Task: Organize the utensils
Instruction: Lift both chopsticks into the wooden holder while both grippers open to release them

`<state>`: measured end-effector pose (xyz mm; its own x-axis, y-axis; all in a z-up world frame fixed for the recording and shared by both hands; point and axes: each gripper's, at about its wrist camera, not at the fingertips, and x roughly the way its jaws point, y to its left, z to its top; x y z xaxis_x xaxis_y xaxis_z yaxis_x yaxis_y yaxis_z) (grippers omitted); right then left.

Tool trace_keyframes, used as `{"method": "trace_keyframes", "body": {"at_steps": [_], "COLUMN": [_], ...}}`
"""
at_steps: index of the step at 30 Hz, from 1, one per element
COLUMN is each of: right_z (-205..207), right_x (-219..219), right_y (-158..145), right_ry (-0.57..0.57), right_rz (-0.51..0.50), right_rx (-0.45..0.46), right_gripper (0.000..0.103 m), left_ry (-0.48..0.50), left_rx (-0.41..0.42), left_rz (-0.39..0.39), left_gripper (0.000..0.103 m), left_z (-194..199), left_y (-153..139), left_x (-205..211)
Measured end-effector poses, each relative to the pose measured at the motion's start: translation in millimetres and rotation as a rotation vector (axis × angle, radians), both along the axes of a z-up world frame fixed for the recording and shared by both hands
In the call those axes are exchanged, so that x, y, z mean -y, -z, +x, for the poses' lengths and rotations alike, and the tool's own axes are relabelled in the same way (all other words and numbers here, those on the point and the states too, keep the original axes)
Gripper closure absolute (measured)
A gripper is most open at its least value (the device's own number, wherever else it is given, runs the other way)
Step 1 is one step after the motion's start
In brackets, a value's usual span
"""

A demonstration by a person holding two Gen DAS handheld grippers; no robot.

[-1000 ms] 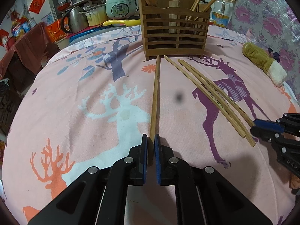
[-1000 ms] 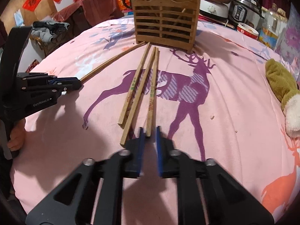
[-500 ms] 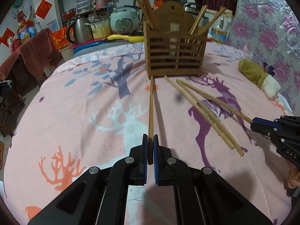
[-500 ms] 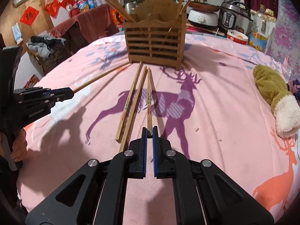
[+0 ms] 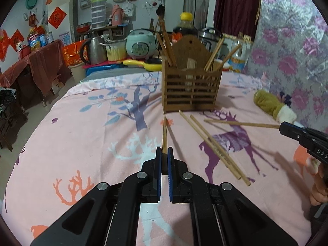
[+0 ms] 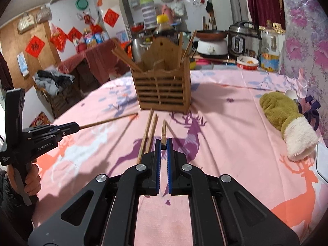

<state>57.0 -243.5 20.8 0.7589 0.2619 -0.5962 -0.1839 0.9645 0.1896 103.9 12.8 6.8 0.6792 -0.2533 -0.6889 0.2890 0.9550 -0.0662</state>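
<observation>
My left gripper (image 5: 164,152) is shut on the near end of a wooden chopstick (image 5: 164,135) that points toward the slatted wooden holder (image 5: 190,90). My right gripper (image 6: 163,143) is shut on another chopstick (image 6: 163,131), lifted off the cloth. The left wrist view shows that chopstick (image 5: 242,124) sticking out of the right gripper (image 5: 284,128) at the right edge. From the right wrist view, the left gripper (image 6: 76,127) holds its chopstick (image 6: 108,121) above the cloth. Two chopsticks (image 5: 213,145) still lie on the pink cloth. Several chopsticks stand in the holder (image 6: 162,90).
An olive and white mitten (image 6: 287,119) lies at the right on the deer-print cloth (image 5: 92,143). Behind the holder stand a kettle (image 5: 93,50), a rice cooker (image 5: 141,45), a dark bottle (image 5: 185,28) and a pressure cooker (image 6: 244,38). A hand (image 6: 30,181) grips the left tool.
Both grippers have risen, each with its chopstick, which now hangs clear of the cloth. The views have tilted up, so the holder and the room behind show more.
</observation>
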Motion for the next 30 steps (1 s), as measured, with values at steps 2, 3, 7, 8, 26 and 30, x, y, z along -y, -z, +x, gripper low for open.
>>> {"method": "trace_keyframes", "body": {"at_steps": [2, 3, 7, 8, 26, 30], "right_z": [-2.5, -3.5, -8.0, -8.7, -11.7, -12.8], "right_x": [1.9, 2.7, 5.7, 6.8, 14.3, 15.6], "right_y": [-3.5, -5.3, -12.5, -14.0, -22.3, -34.0], "right_ry": [0.002, 0.005, 0.01, 0.01, 0.035, 0.043], "right_rz": [0.011, 0.015, 0.034, 0.038, 0.071, 0.069], "right_rx": [0.021, 0.032, 0.069, 0.076, 0.117, 0.137], "right_gripper": [0.097, 0.097, 0.097, 0.097, 0.097, 0.097], "left_ry": [-0.009, -0.015, -0.028, -0.029, -0.006, 0.004], "left_rx": [0.012, 0.018, 0.044, 0.05, 0.028, 0.008], "left_rz": [-0.026, -0.04, -0.088, -0.102, -0.173, -0.162], "left_gripper": [0.097, 0.097, 0.097, 0.097, 0.097, 0.097], "left_z": [-1.0, -1.7, -5.4, -6.6, -4.2, 4.4], "left_y": [-5.0, -7.5, -16.2, -18.8, -28.1, -36.4], "left_x": [-4.7, -7.5, -17.8, -20.5, -26.5, -21.0]}}
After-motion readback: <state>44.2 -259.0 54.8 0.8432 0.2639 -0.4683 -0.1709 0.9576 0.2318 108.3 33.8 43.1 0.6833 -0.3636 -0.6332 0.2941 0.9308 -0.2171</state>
